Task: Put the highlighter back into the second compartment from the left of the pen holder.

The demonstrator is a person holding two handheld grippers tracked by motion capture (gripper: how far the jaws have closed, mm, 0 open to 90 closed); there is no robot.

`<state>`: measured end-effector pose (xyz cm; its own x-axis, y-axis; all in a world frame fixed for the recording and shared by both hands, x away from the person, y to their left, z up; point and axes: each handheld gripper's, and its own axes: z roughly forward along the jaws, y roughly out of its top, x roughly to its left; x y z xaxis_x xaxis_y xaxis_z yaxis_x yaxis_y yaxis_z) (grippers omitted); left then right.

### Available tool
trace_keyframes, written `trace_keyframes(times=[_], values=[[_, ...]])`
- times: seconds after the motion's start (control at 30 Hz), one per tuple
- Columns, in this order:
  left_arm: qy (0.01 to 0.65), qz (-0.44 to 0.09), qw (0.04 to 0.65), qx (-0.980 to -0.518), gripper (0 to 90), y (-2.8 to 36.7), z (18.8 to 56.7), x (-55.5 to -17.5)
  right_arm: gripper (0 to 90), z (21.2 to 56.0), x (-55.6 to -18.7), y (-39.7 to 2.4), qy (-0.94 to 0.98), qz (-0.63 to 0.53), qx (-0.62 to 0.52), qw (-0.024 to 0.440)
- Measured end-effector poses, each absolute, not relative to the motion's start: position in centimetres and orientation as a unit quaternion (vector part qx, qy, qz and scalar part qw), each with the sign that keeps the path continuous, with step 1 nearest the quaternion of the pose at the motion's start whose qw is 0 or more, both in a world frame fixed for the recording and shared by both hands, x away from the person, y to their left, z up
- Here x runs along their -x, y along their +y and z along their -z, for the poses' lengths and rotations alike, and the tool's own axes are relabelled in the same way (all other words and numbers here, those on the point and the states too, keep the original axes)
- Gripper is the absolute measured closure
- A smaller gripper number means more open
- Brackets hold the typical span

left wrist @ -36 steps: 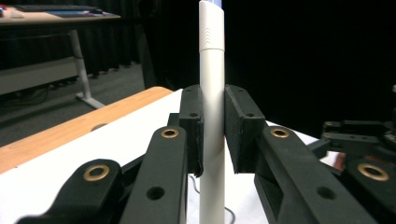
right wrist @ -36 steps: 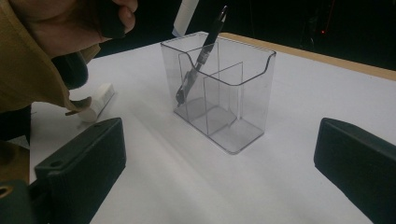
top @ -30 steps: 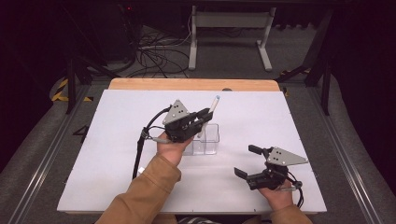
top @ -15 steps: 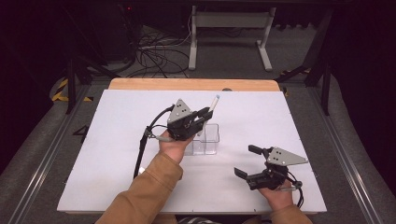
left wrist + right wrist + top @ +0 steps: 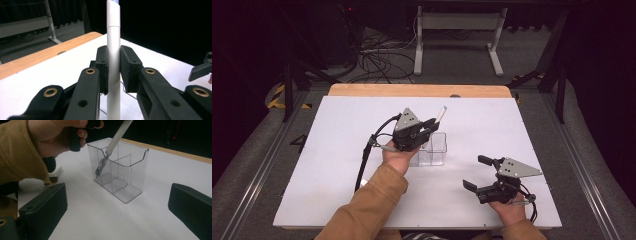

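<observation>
We see the table (image 5: 337,150), a white top with a wooden strip along the far edge, mostly bare. There's wide open surface to the left, ahead of the organizer, and between the two grippers. Near edge carries the person's forearms.

Clear plastic organizer (image 5: 434,150) stands upright near table centre, well in from every edge. In the right gripper view its compartments (image 5: 117,173) are split by thin clear dividers, with a scooped cut in the top rim.

Our left gripper (image 5: 432,125) sits at the organizer's left side, above its rim, hand (image 5: 396,156) below it. Its jaws are clamped on a white pen (image 5: 113,50), pads pressing the barrel from both sides. The pen stands straight between the jaws in the left gripper view. From the high view it leans up and away to the right, top end (image 5: 443,111) clear of the organizer.

In the right gripper view the pen's lower end (image 5: 100,168), dark tip and clip, is inside the compartment nearest the left hand, below the rim. We can't tell if it touches the wall or floor.

Our right gripper (image 5: 477,172) rests low near the table's near right corner, well apart from the organizer. Its jaws are spread wide with nothing between them and bare table ahead.
</observation>
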<state>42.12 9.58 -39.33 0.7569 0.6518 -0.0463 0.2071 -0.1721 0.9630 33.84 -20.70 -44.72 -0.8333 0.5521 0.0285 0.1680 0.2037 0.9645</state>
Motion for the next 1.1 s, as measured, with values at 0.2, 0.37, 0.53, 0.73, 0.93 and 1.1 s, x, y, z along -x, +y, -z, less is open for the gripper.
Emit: trace_keyframes(times=[0.2,0.37,0.53,0.73,0.93,1.1], values=[[0.293,-0.194,0.563,-0.748,76.7,9.8,39.5,-42.0,2.5,44.7,-33.8,-20.7,0.758,-0.586,-0.235,0.165],[0.303,-0.18,0.557,-0.752,49.9,10.4,39.1,-41.7,2.5,44.7,-33.8,-20.7,0.758,-0.586,-0.236,0.165],[0.303,-0.186,0.556,-0.751,31.7,11.4,38.3,-40.9,2.5,44.6,-33.8,-20.7,0.757,-0.586,-0.236,0.167],[0.292,-0.185,0.571,-0.745,22.7,12.9,37.3,-39.8,2.0,44.6,-33.8,-20.6,0.755,-0.587,-0.236,0.169],[0.279,-0.189,0.574,-0.746,19.1,14.3,36.5,-39.0,0.9,44.4,-33.8,-20.5,0.754,-0.587,-0.238,0.175],[0.268,-0.191,0.571,-0.752,15.5,14.9,36.0,-38.3,0.0,44.2,-33.8,-20.4,0.75,-0.593,-0.233,0.178]])
